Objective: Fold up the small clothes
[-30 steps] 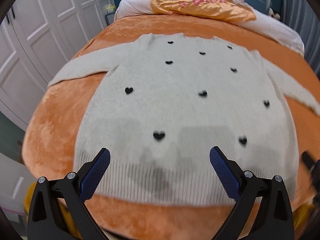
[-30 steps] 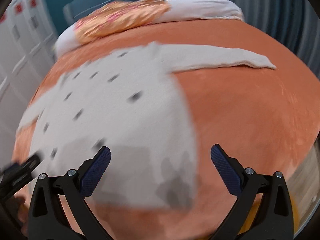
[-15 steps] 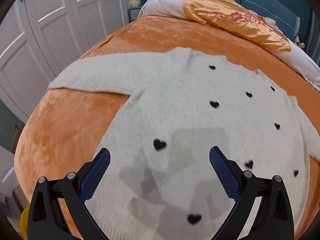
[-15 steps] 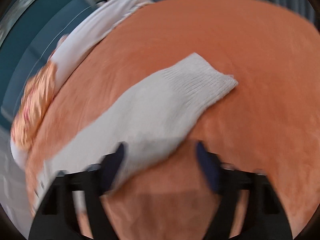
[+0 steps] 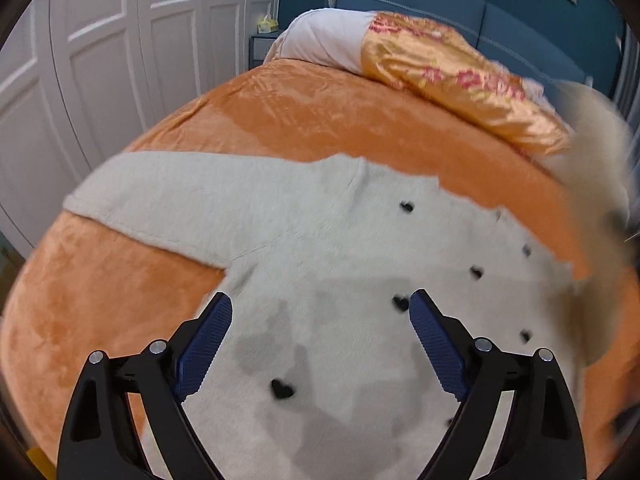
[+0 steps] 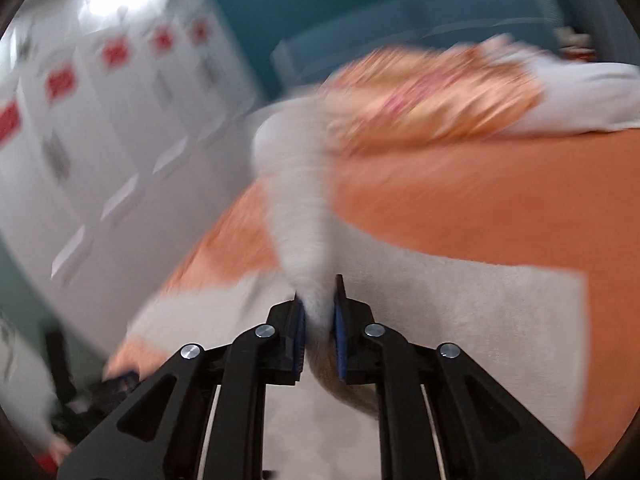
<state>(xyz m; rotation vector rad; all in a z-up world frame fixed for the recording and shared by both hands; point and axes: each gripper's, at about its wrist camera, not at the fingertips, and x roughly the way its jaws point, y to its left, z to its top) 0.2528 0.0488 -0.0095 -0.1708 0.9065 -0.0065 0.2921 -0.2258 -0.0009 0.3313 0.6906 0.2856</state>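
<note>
A cream knitted sweater (image 5: 320,220) with small black hearts lies flat on the orange bed cover (image 5: 100,300), its left sleeve (image 5: 180,192) stretched out to the left. My left gripper (image 5: 320,300) hovers over the sweater near the left armpit. Its jaws are closing but still stand wide, with the cloth below them and nothing pressed. My right gripper (image 6: 319,292) is closing, and its pads pinch the right sleeve (image 6: 304,208), which hangs lifted and blurred. The same raised sleeve (image 5: 592,160) shows at the right edge of the left wrist view.
A white pillow with a gold floral cover (image 5: 440,64) lies at the head of the bed, before a blue headboard (image 5: 520,20). White wardrobe doors (image 5: 100,60) stand to the left. A tissue box (image 5: 266,24) sits on a nightstand beside the pillow.
My right gripper went out to the right sleeve, shut on it and lifted it. My left gripper slid left across the sweater toward the left armpit, and its jaws narrowed a little.
</note>
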